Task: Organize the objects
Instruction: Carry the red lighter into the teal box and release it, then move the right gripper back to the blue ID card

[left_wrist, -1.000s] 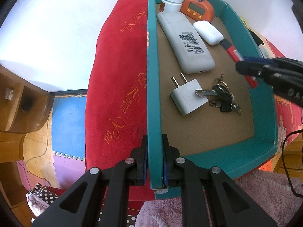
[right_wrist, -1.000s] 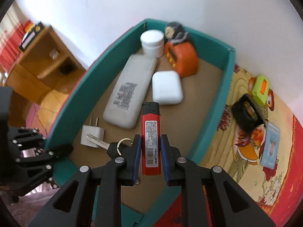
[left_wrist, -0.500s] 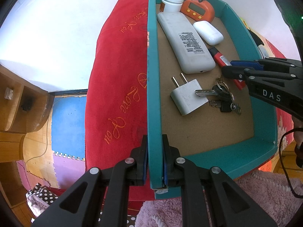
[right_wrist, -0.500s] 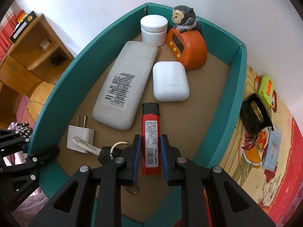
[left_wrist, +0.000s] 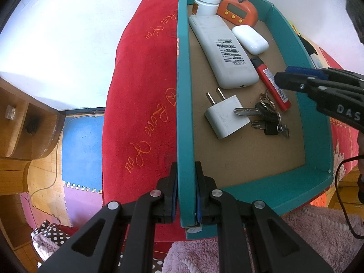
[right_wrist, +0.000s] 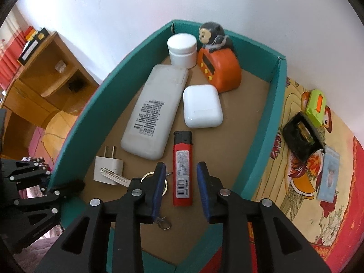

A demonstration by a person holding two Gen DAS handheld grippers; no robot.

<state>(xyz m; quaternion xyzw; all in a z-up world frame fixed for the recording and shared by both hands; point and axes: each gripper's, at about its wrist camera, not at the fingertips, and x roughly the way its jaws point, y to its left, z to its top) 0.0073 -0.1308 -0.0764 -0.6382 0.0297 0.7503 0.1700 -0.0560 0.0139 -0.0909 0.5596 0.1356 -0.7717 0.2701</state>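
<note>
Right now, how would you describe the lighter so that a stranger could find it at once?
Look into the teal box on the red cloth. On its brown floor, between the long white remote and the keys, lies the lighter, inside the opening right gripper. It is the only red stick there, with a black cap.

The keys [right_wrist: 157, 182] lie partly hidden behind the right hand-held gripper [right_wrist: 180, 182].

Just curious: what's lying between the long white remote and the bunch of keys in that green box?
In the right wrist view, bare brown floor separates the remote from the keys; the red lighter lies alongside.
</note>
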